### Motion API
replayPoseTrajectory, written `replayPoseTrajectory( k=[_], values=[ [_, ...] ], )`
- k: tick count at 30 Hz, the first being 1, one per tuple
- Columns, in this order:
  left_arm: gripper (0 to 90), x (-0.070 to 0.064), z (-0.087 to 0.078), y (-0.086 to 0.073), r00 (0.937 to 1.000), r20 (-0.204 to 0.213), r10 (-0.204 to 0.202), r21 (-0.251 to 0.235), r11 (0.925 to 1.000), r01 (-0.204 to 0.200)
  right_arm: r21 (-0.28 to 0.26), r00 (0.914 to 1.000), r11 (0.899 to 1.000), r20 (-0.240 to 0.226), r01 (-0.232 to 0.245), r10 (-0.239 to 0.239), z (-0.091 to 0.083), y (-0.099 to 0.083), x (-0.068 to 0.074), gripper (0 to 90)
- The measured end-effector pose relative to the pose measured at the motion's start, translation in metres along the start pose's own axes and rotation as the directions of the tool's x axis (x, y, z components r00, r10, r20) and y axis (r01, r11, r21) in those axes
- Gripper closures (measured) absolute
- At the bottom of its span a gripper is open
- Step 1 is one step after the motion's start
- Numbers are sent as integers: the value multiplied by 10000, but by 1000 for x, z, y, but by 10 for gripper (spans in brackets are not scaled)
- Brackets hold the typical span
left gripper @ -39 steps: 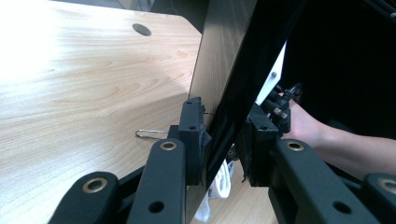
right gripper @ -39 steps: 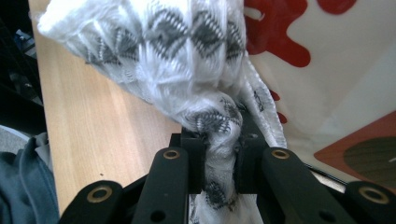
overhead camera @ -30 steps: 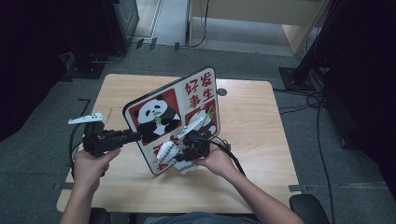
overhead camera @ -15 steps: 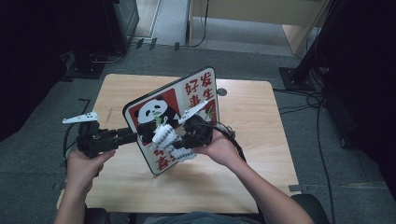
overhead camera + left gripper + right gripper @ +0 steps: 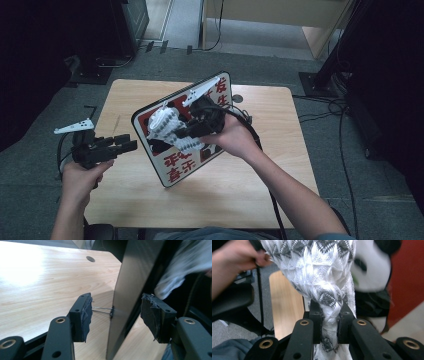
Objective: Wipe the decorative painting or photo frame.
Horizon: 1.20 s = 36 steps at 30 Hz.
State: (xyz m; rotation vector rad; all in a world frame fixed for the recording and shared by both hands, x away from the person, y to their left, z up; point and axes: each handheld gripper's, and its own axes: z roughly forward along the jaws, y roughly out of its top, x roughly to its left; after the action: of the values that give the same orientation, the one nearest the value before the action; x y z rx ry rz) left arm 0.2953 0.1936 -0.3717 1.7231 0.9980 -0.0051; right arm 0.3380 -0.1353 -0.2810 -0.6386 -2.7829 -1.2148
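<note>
The right gripper (image 5: pixel 329 330) is clamped on a white patterned cloth (image 5: pixel 317 272) pressed against the panda board (image 5: pixel 175 165), which stands tilted on the table (image 5: pixel 280 165). The left gripper (image 5: pixel 116 315) has its jaws apart astride the board's left edge; bare tabletop lies beyond it.

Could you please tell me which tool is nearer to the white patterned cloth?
The right. The right tool is shut on the white patterned cloth against the panda sign. The left tool is apart, open at the sign's left edge.
</note>
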Motion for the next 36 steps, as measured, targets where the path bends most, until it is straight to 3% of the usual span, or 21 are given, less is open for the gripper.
replayPoseTrajectory(
  k=[9,14,19,25,30,34,36],
  values=[
    [399,12,13,0,9992,-288,289,72,9996,-287,-434,9987,9978,120,503,-498,-22,54,9,797],
    [396,12,18,0,9985,-220,493,88,9988,-491,-588,9986,9969,181,516,-506,-27,82,9,794],
    [392,11,23,0,9975,-155,682,266,9973,-678,-323,9977,9981,441,529,-514,-21,101,6,790],
    [389,10,27,-1,9968,-63,795,320,9963,-793,-92,9982,9992,452,387,-383,-4,103,-2,769],
    [389,10,28,-1,9969,9,784,368,9962,-784,-369,9966,9980,660,512,-487,3,98,-3,726],
    [390,10,28,-2,9969,34,788,365,9962,-788,-894,9949,9943,869,584,-506,8,91,-2,633],
    [389,10,28,-2,9971,39,765,341,9965,-766,-1083,9937,9918,966,675,-571,10,86,-1,654]
  ],
)
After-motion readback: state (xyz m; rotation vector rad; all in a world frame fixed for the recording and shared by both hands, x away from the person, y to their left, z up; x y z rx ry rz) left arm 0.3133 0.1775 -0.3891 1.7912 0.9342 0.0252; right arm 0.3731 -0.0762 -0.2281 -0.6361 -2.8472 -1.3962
